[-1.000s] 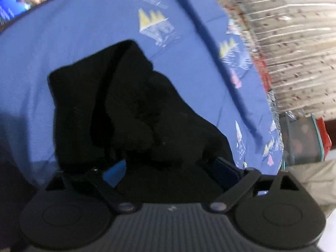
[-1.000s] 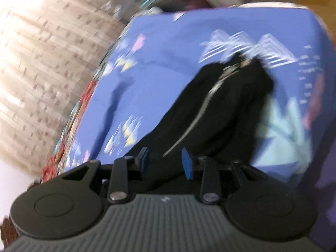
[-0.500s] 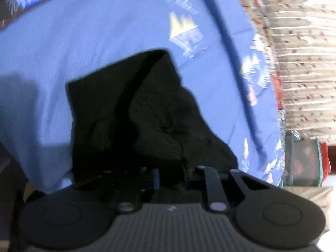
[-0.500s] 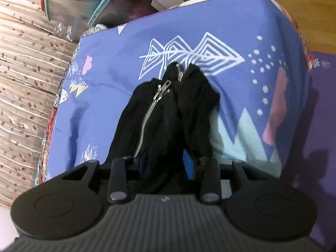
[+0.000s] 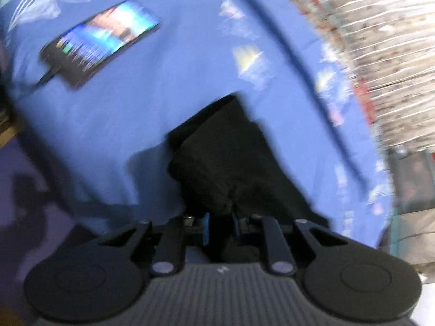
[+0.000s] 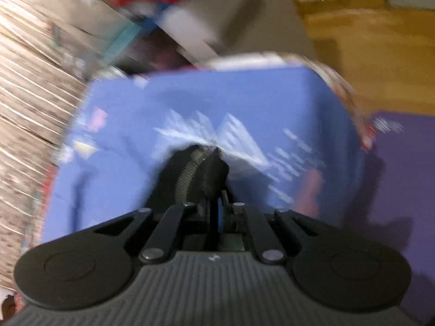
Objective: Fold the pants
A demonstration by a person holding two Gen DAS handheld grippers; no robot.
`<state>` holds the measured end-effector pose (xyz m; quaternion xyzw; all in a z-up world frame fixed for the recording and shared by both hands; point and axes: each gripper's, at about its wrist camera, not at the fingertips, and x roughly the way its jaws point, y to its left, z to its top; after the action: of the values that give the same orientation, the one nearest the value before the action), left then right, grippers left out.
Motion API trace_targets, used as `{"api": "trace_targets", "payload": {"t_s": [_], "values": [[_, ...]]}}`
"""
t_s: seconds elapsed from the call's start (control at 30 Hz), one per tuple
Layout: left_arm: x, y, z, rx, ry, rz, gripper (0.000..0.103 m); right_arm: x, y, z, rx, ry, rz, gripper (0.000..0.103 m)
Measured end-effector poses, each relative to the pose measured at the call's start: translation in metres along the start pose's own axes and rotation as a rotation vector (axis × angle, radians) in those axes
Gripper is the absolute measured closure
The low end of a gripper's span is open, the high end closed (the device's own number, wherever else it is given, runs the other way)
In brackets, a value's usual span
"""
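The black pants [image 5: 225, 157] lie bunched on a blue patterned bed sheet [image 5: 152, 103]. My left gripper [image 5: 220, 221] is shut on a fold of the black cloth, which hangs forward from its blue pads. In the right wrist view the pants [image 6: 195, 174] show their zipper and waistband end. My right gripper [image 6: 220, 214] is shut on that end, with the pads pressed nearly together on the cloth. Both views are blurred by motion.
A lit phone [image 5: 100, 40] with a cable lies on the sheet at the far left. A beige patterned wall [image 5: 380, 40] borders the bed. Boxes and clutter [image 6: 168, 19] stand beyond the bed's end. A purple mat [image 6: 402, 190] and wooden floor [image 6: 367, 54] lie to the right.
My left gripper closed from open onto the pants and lifted them, and the phone came into view. My right gripper tightened on the waistband end and pulled it closer.
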<state>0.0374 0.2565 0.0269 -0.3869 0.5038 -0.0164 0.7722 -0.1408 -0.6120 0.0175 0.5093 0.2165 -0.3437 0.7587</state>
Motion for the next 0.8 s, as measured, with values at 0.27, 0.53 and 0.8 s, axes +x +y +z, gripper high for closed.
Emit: {"api": "trace_targets", "payload": {"t_s": [0.27, 0.53, 0.8], "values": [[-0.029, 0.012, -0.003, 0.03, -0.083, -0.002, 0.065, -0.052, 0.021, -0.004, -0.073, -0.213, 0.001, 0.067], [-0.005, -0.001, 0.004, 0.026, -0.062, -0.036, 0.04, -0.026, 0.181, -0.143, -0.742, 0.354, 0.539, 0.065], [0.031, -0.009, 0.016, 0.05, -0.035, -0.054, 0.081, -0.02, 0.268, -0.385, -1.481, 0.682, 0.718, 0.046]]}}
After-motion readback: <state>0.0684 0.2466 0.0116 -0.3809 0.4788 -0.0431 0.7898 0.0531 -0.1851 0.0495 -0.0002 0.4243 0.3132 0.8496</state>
